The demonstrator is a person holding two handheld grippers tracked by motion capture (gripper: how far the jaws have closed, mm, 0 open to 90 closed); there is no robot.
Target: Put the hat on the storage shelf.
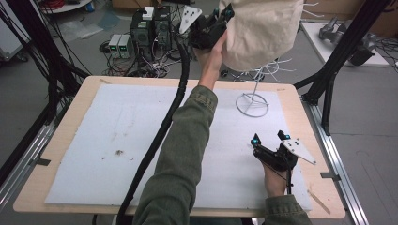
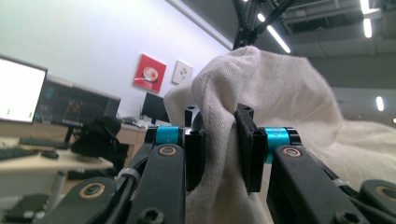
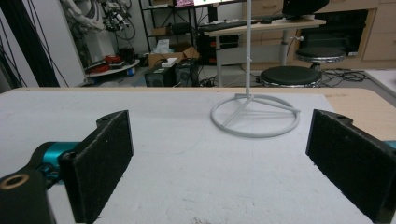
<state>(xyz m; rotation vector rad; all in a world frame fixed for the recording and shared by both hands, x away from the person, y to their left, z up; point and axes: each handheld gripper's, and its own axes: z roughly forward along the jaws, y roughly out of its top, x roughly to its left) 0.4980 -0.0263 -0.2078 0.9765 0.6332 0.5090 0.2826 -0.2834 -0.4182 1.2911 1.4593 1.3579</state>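
A cream cloth (image 1: 261,29) hangs high over the top of a white wire stand (image 1: 252,104) at the table's far right. My left gripper (image 1: 220,21) is raised beside it, shut on a fold of the cloth (image 2: 219,154); the fold is pinched between both pads (image 2: 246,149). My right gripper (image 1: 270,139) rests low on the table's near right with its jaws wide apart and nothing between them. In the right gripper view the stand's ring base (image 3: 255,116) lies ahead between the pads (image 3: 100,163).
A pale grey mat (image 1: 108,140) covers the wooden table (image 1: 70,112). A thick black cable (image 1: 164,126) trails across the mat from the left gripper. Black frame posts (image 1: 338,56) stand at the right; electronics boxes (image 1: 150,28) sit on the floor beyond.
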